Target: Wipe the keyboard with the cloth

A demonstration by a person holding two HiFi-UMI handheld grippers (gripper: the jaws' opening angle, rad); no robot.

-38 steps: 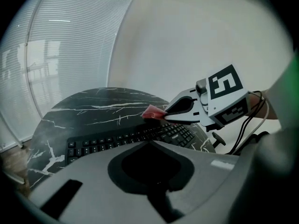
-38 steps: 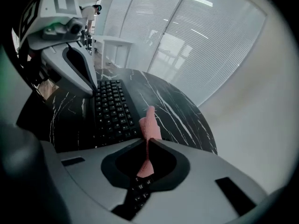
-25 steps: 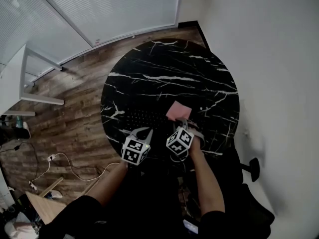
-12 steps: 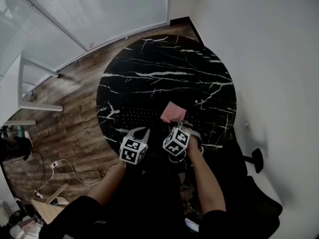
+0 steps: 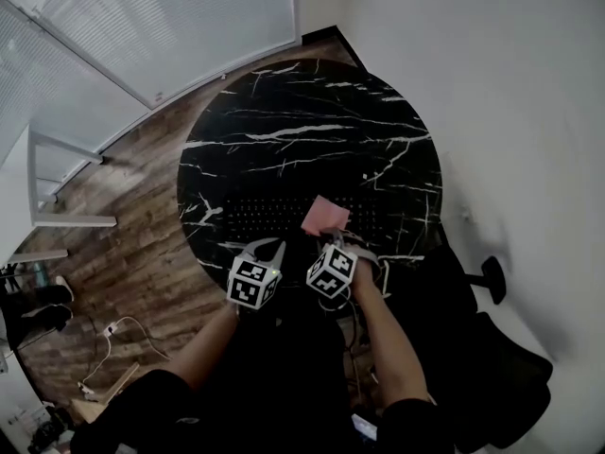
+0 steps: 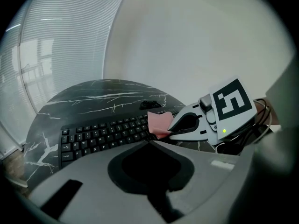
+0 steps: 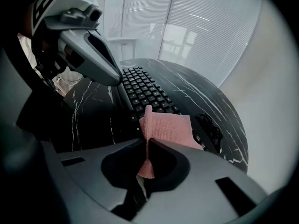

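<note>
Though unclear from overhead, right claw (image 7: 145,143) pinches cloth (image 7: 170,127) — over keyboard (image 7: 140,85).

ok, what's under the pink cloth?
The cloth, pinched by the right gripper, drapes over part of the black keyboard. Keys show beside it; the keys beneath it are covered.

An office, shown by keyboard (image 5: 272,218), blinds (image 5: 170,17) and swivel chair (image 5: 503,372)

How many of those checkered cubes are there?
2: the left cube on the left gripper, the right cube on the right gripper, which holds the cloth. None hidden.
</note>
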